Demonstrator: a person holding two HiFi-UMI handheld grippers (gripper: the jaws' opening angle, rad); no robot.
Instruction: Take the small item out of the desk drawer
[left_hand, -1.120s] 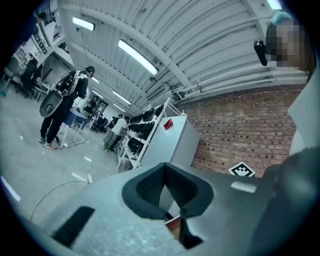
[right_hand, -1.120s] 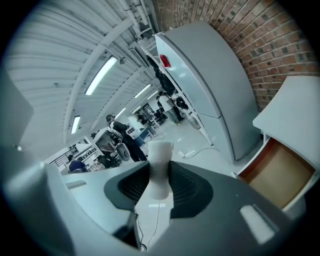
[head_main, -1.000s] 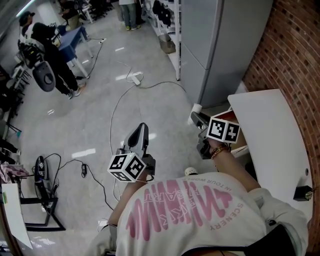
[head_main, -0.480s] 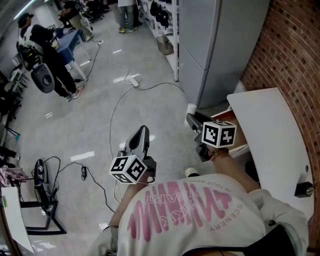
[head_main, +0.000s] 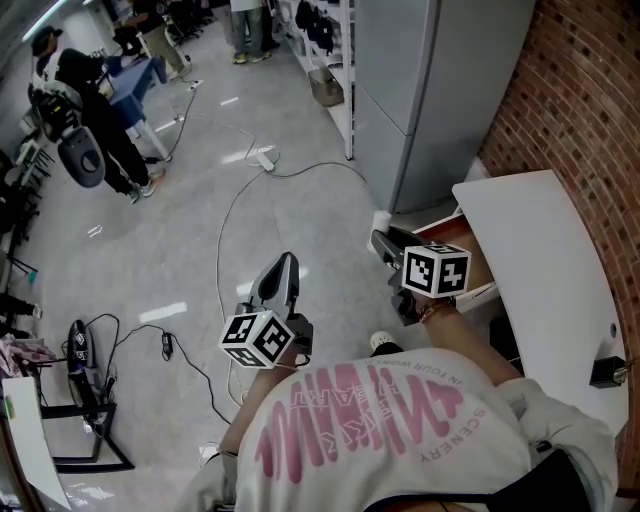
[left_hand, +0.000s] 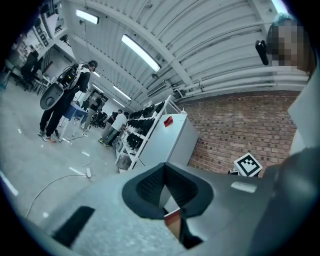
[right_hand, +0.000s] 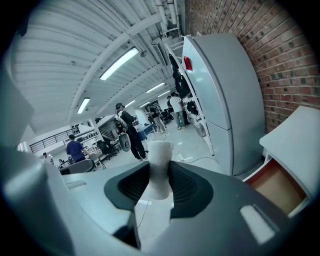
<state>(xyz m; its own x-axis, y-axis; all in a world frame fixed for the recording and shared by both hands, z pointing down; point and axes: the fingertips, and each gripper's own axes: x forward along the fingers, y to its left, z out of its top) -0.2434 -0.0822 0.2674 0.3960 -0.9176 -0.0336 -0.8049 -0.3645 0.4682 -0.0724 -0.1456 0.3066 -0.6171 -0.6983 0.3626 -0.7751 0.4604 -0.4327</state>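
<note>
Hand-held grippers: two.
- Left hand-held gripper (head_main: 285, 262): jaws together with nothing between them, over the floor (head_main: 180, 230), well left of the counter (head_main: 540, 250).
- Right hand-held gripper (head_main: 380, 238): clamped on one small white cylindrical item (right_hand: 160, 160), outside the drawer (right_hand: 277, 187) and just left of it.

Drawer: one, open, brown bottom showing.

Counter: one, white top, far right, by the brick wall (head_main: 590, 110).

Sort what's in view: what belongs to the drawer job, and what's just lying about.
Job:
white desk
open drawer
small white cylinder
right gripper, jaws shut on it

Lying about:
power strip
floor cable
grey cabinet
</note>
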